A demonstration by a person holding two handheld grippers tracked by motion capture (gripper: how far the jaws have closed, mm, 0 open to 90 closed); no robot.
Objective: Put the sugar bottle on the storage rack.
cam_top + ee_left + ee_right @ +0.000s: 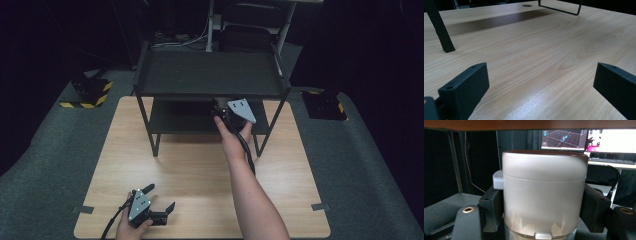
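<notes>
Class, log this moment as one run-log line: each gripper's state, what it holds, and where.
left gripper: open, empty, low over wooden table | right gripper: shut on beige lidded container, at black rack's lower shelf

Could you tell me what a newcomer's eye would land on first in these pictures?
Probably the pale lidded container, clamped between the jaws of the right hand-held gripper, which reaches in under the top of the black shelf rack. Next, the left hand-held gripper resting open near the front edge of the wooden table.
</notes>
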